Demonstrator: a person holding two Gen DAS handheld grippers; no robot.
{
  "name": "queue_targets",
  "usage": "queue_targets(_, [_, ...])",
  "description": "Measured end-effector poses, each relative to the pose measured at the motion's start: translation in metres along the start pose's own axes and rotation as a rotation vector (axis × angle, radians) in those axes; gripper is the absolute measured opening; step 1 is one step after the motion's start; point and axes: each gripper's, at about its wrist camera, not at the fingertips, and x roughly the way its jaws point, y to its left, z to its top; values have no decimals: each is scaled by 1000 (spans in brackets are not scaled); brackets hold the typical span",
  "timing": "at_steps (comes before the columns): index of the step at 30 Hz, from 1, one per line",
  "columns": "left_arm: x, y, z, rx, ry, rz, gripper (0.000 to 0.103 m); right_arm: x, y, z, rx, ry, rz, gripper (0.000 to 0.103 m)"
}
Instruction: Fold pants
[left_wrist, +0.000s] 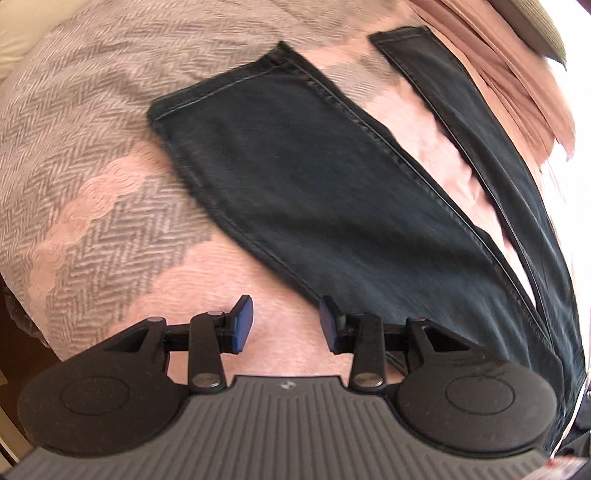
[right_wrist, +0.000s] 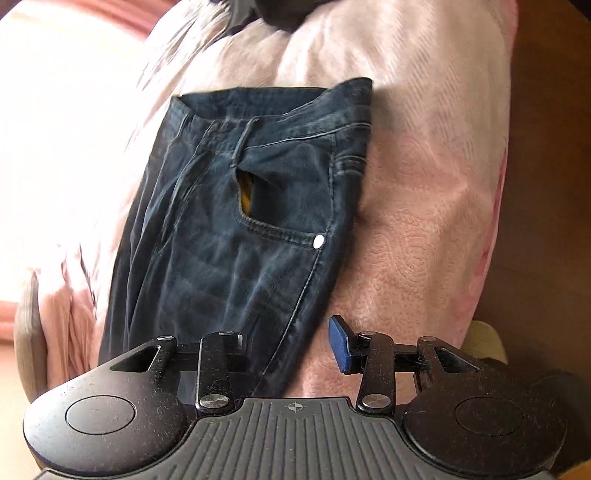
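Observation:
Dark blue jeans lie on a pink and grey bedspread (left_wrist: 92, 147). In the left wrist view the two legs spread apart: the near leg (left_wrist: 295, 177) with its hem at upper left, and the far leg (left_wrist: 480, 110) along the right. My left gripper (left_wrist: 286, 314) hovers open over bare bedspread, just beside the near leg's lower edge. In the right wrist view the waist end of the jeans (right_wrist: 240, 240) shows a waistband (right_wrist: 266, 99) and a gaping front pocket (right_wrist: 255, 192). My right gripper (right_wrist: 290, 336) is open above the jeans' side seam, one finger over denim, the other over bedspread.
Pleated pink fabric (left_wrist: 498, 55) hangs past the far leg at upper right. A brown wooden surface (right_wrist: 546, 147) borders the bedspread (right_wrist: 424, 184) on the right. A dark object (right_wrist: 280, 11) sits at the top edge beyond the waistband.

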Motion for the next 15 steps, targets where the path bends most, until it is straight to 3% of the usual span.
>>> queue_targets(5, [-1, 14, -3, -5, 7, -22, 34, 15, -11, -4, 42, 20, 1, 37])
queue_targets(6, [0, 18, -1, -5, 8, -26, 34, 14, -10, -5, 33, 12, 2, 28])
queue_targets(8, [1, 25, 0, -14, 5, -39, 34, 12, -4, -7, 11, 11, 53, 0])
queue_targets(11, [2, 31, -3, -58, -10, -68, 34, -1, 14, -7, -109, -40, 97, 0])
queue_targets(15, [5, 44, -3, -125, -42, -96, 37, -5, 20, -12, -182, -13, 32, 0])
